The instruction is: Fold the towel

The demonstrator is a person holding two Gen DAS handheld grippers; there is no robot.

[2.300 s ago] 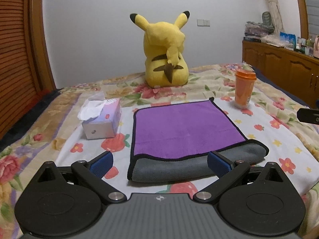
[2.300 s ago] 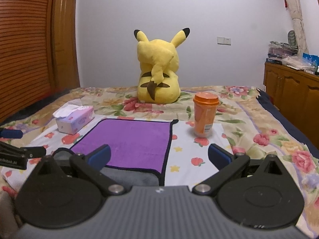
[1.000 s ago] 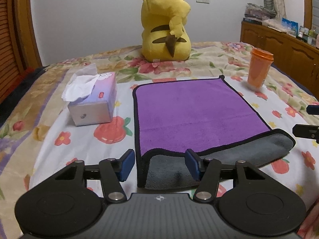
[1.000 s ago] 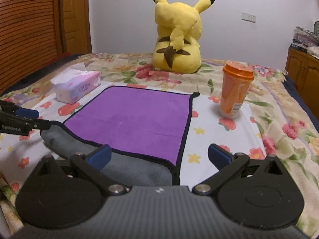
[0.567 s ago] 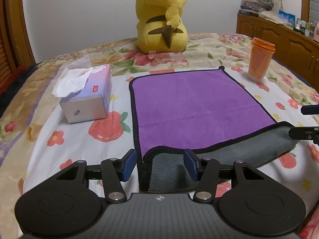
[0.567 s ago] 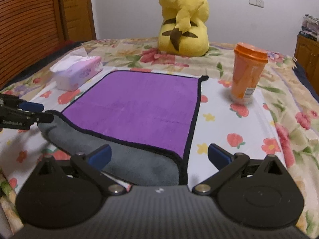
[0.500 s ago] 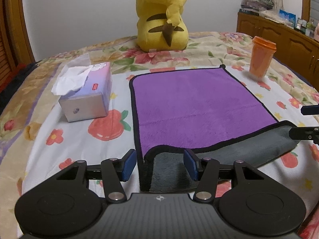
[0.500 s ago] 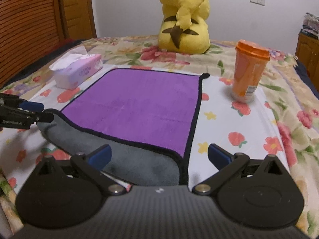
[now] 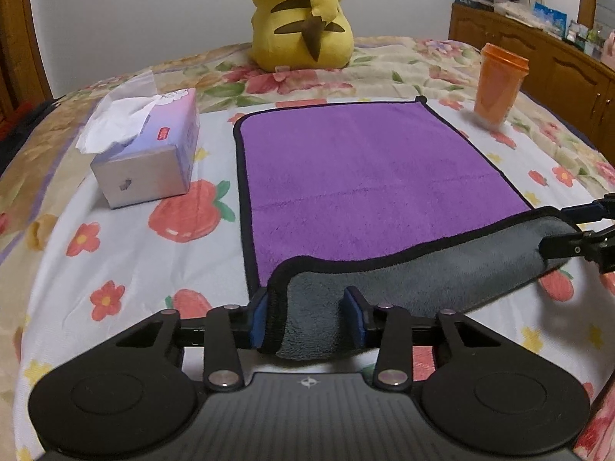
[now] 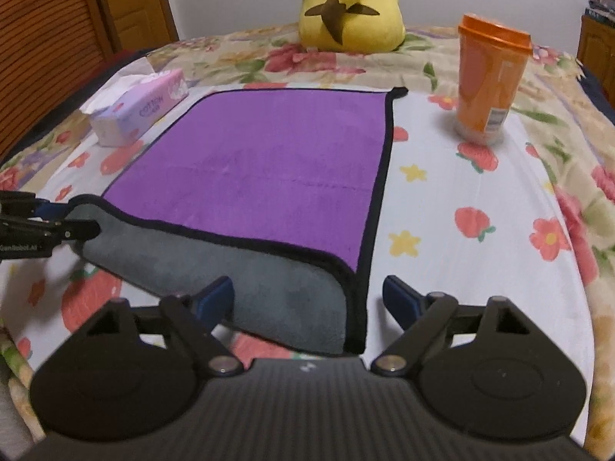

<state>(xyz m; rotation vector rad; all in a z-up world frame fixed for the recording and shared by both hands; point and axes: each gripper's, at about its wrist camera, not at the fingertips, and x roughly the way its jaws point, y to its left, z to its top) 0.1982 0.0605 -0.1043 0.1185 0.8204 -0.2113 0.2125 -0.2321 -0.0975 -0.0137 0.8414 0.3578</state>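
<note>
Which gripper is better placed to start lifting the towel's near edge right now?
The left gripper: it is already shut on the rolled grey near edge of the towel. The right gripper is open around its corner, not pinching it.

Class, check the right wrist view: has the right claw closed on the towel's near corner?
No: the right claw stands open, its fingers either side of the towel corner.
</note>
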